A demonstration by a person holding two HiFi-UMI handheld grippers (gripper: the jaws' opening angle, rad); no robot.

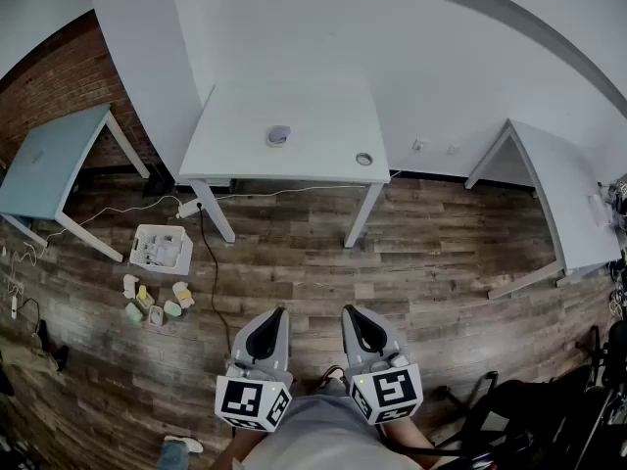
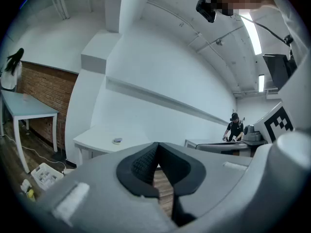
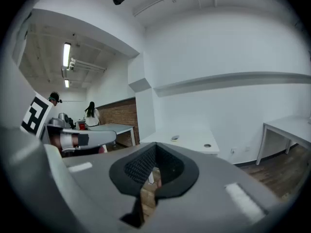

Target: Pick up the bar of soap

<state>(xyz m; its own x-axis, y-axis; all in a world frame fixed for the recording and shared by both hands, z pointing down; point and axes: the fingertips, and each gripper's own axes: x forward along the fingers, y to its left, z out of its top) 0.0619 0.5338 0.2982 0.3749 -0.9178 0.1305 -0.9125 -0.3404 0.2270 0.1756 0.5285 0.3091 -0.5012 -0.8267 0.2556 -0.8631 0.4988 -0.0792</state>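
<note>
On the far white table [image 1: 294, 116], in the middle of the room, the bar of soap [image 1: 278, 135] lies flat, to the left of a small round hole [image 1: 364, 159] in the tabletop. Near the person, low in the head view, the left gripper [image 1: 275, 317] and the right gripper [image 1: 354, 315] hang side by side above the wooden floor [image 1: 431, 262]. Both point toward that table and are well apart from the bar of soap. The jaws of each gripper are closed together, with nothing between them. On the left a blue table [image 1: 44, 164] stands before a brick wall [image 1: 59, 76]. On the floor near the white table's left leg sits a white basket [image 1: 162, 250], with some small packs [image 1: 152, 302] just beside it. Another white table [image 1: 563, 204] stands at the right.
</note>
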